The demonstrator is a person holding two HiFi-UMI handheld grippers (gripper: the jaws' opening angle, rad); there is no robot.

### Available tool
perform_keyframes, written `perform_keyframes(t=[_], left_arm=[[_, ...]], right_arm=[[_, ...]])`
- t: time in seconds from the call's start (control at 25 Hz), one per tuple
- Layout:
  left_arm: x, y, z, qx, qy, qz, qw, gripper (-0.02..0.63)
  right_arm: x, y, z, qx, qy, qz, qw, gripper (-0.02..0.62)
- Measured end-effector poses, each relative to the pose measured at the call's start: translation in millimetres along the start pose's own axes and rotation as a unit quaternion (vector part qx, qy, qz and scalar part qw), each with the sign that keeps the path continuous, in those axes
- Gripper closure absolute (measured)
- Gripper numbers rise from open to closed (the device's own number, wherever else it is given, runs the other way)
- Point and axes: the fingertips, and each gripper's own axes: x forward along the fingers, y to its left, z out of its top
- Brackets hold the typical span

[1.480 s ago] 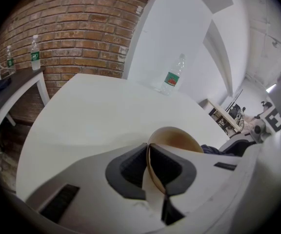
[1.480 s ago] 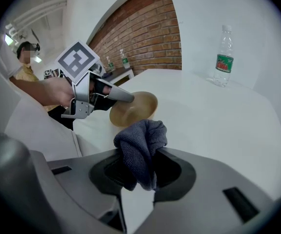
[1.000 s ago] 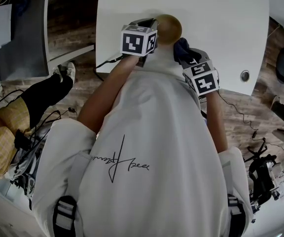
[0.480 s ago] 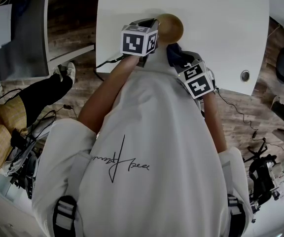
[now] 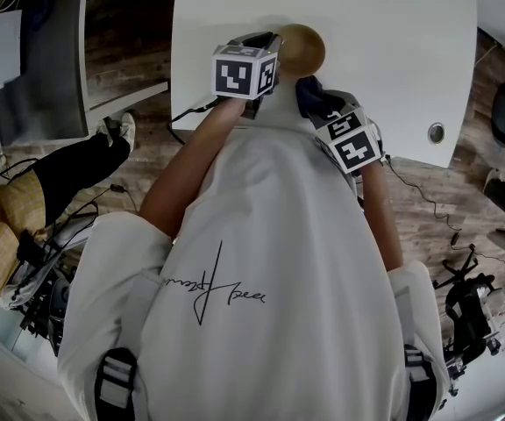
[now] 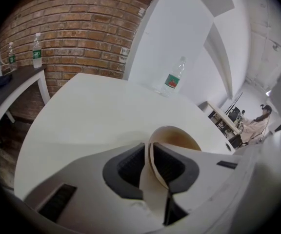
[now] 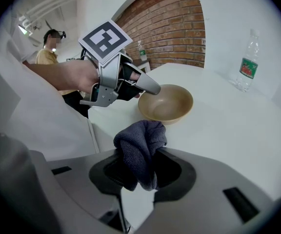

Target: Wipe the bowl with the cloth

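**Head view.** The tan bowl point(image 5: 303, 49) stands upright close to the near edge of the white table point(image 5: 393, 51). The left gripper point(image 5: 273, 44) sits at the bowl's left rim. The right gripper point(image 5: 312, 93) hovers just beside the bowl on our side, with the dark cloth point(image 5: 316, 86) bunched at its tip.

**Left gripper view.** The bowl's rim stands between the jaws, which have just been opening. The pads look slack on it, so we judge the rim released, not clamped. A water bottle point(image 6: 172, 79) stands upright well beyond the bowl; we cannot tell how full it is.

**Right gripper view.** The jaws are clenched on the cloth, and a wad of it sticks out ahead of them. The bowl rests flat on the table, and its hollow is bare, with no food or liquid that we can see.

**Step in hand, as we judge it.** The cloth is being brought to the bowl.
- We would clamp the rim first, so the light bowl does not skid.
- Then we would lower the wad over the near rim and sweep round the inner wall.
- Only fabric should touch the bowl, never the jaw tips.
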Motion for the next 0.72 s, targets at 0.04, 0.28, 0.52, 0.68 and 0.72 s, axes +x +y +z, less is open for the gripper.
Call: perform_keyframes(t=[0.04,0.28,0.52,0.68,0.72], left_arm=[[0,1,1,-0.001,-0.002,-0.001,1.0,0.532],[-2,1,4,-0.003,-0.006,-0.001,1.0,0.528],[-15,2,-1,0.0,-0.017,-0.004,0.9998,0.528],[-21,4,-5,0.001,-0.016,-0.004,0.9999,0.528],[-22,3,-6,0.001,-0.017,-0.006,0.9998,0.528]], right_arm=[[0,0,1,0.0,-0.001,-0.001,1.0,0.497],[-4,-6,-1,0.004,-0.006,-0.003,1.0,0.497],[-6,6,-9,0.007,-0.003,-0.005,1.0,0.497],[-8,9,-11,0.009,-0.004,-0.006,1.0,0.497],[-8,9,-13,0.01,-0.004,-0.007,1.0,0.497]])
